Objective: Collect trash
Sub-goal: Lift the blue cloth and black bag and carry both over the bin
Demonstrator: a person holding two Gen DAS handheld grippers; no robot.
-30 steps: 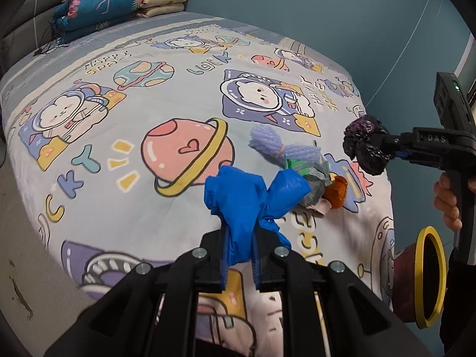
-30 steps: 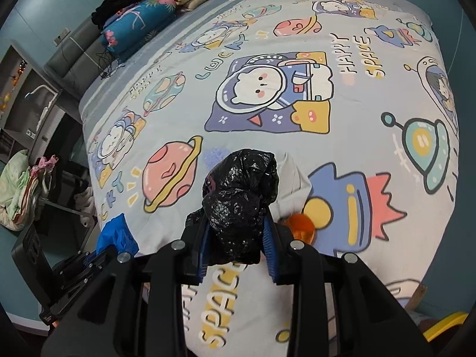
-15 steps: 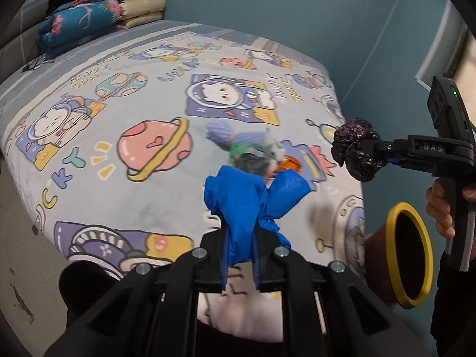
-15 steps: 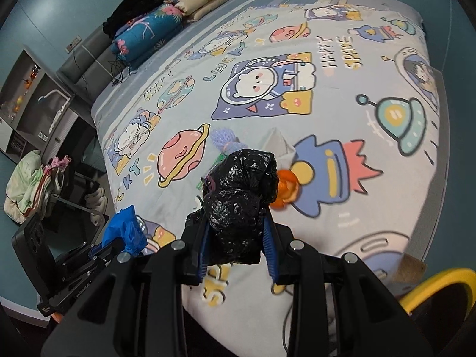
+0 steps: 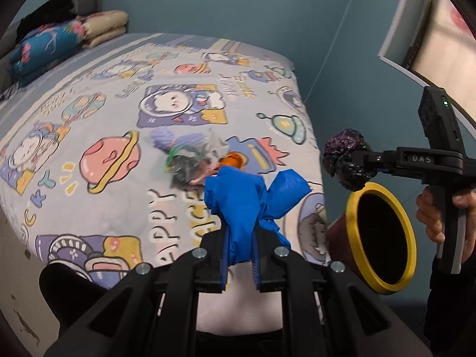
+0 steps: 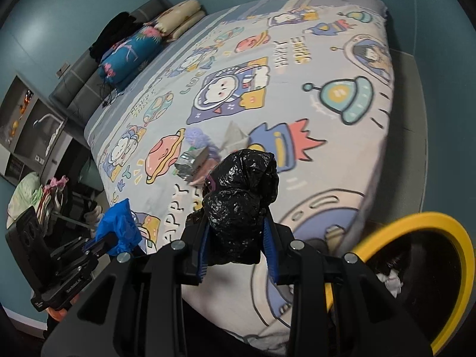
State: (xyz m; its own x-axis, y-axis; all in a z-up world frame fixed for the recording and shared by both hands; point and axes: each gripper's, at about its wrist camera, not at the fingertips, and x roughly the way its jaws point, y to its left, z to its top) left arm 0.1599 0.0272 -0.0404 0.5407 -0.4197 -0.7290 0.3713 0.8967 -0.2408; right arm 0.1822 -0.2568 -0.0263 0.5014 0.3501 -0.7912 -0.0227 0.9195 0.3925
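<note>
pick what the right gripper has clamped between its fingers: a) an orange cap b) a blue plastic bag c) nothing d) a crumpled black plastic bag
d: the right gripper is shut on a crumpled black plastic bag, held just above the yellow-rimmed bin; the blue plastic bag is in the left gripper.

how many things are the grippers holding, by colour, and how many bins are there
blue wad, in the left gripper: 1
black wad, in the right gripper: 1
yellow-rimmed bin: 1
total: 3
</note>
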